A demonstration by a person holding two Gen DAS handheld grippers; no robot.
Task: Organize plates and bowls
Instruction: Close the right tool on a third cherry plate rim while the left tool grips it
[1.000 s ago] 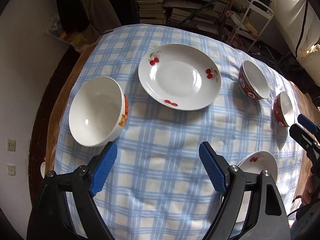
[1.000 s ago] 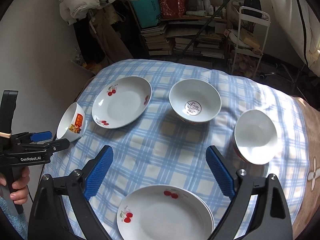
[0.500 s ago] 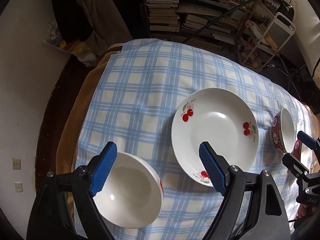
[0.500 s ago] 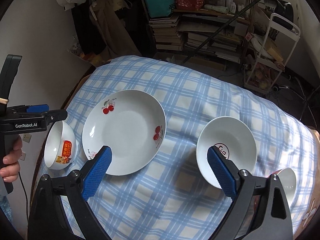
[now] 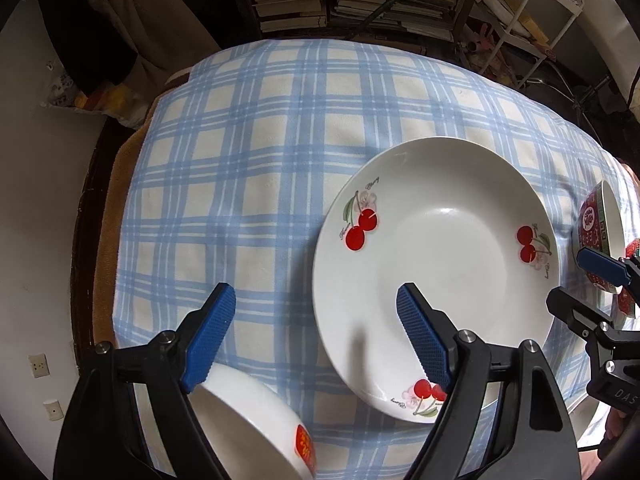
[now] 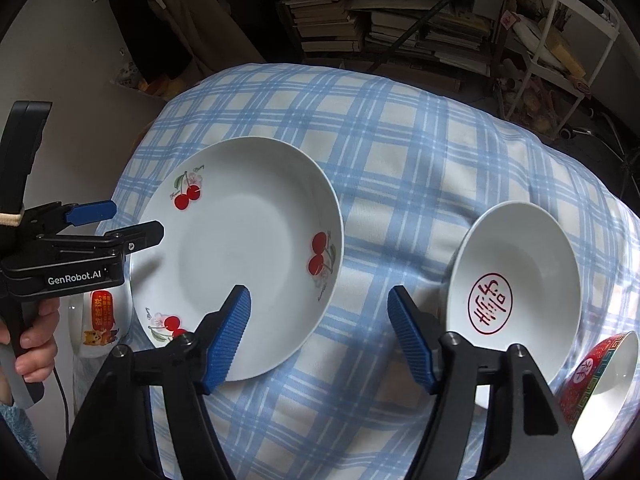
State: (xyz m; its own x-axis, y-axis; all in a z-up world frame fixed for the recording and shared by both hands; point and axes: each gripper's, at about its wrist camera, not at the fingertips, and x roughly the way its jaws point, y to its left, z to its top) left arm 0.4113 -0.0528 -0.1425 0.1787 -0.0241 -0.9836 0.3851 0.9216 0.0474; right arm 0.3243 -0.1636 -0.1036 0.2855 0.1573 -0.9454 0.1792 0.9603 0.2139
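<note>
A white cherry plate (image 5: pixel 436 276) lies on the blue checked cloth; it also shows in the right wrist view (image 6: pixel 240 256). My left gripper (image 5: pixel 316 332) is open and empty, straddling the plate's left rim just above it. A white bowl with a red label (image 5: pixel 256 420) sits under its left finger. My right gripper (image 6: pixel 320 332) is open and empty, over the plate's right rim. A white bowl with a red seal (image 6: pixel 516 284) and a red patterned bowl (image 6: pixel 600 376) lie to its right.
The round table (image 5: pixel 104 208) has its edge close on the left, with a white wall beyond. Shelves of books (image 6: pixel 360 12) and a white metal cart (image 6: pixel 560 40) stand behind the table. The red patterned bowl (image 5: pixel 596 232) shows at the left view's right edge.
Both grippers have moved forward and down toward the cherry plate, which now looks much larger. The labelled bowl has slid under the left gripper's left finger. Both stay open.
</note>
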